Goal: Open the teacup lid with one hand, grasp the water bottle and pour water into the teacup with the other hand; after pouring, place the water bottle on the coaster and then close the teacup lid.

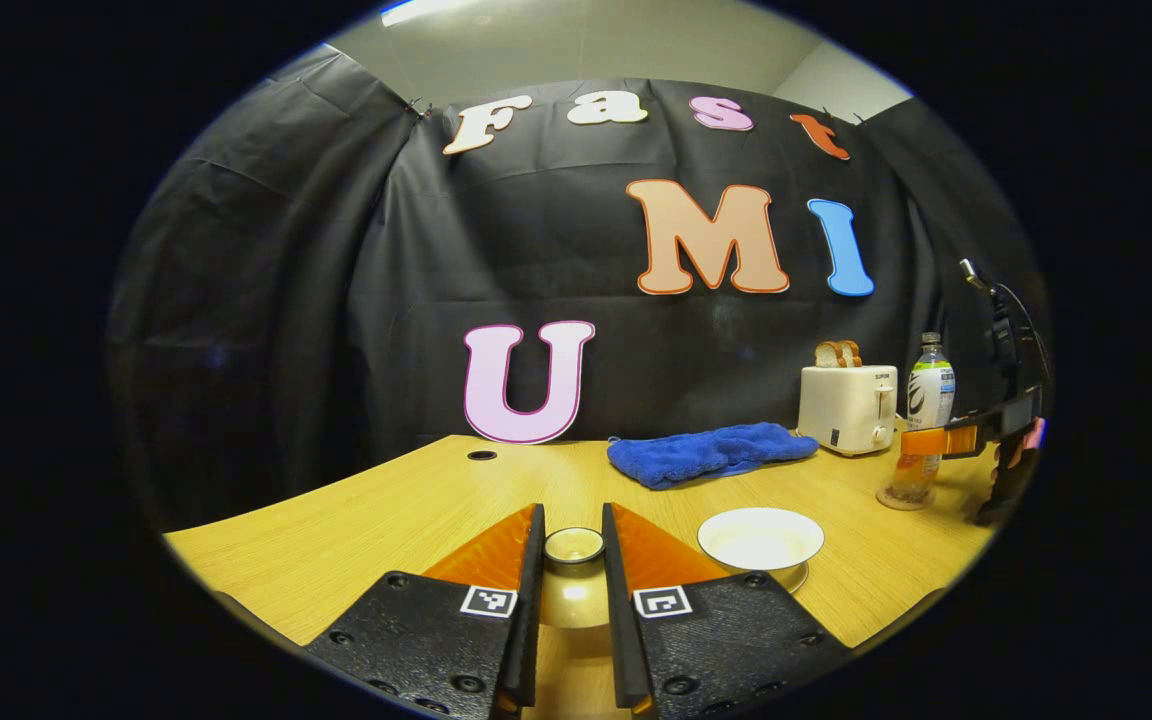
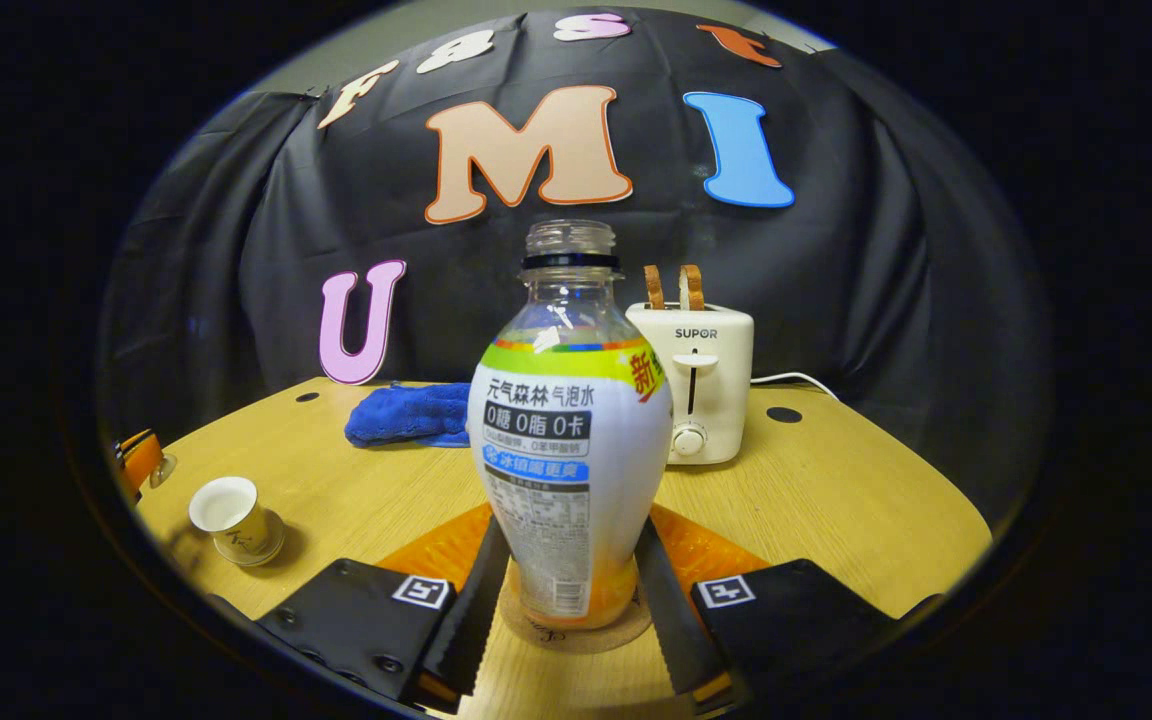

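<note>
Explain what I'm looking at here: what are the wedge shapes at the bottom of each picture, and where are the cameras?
Those wedges are the two fingers of hand-held grippers; a person carries one in each hand. A camera rides on each gripper and looks out along its fingers.

In the left gripper view, the left gripper pinches the teacup lid. The open teacup stands beside it on the wooden table.

In the right gripper view, the right gripper flanks the uncapped water bottle, which stands on the coaster; whether it squeezes is unclear. Behind are a blue towel and a toaster.
</note>
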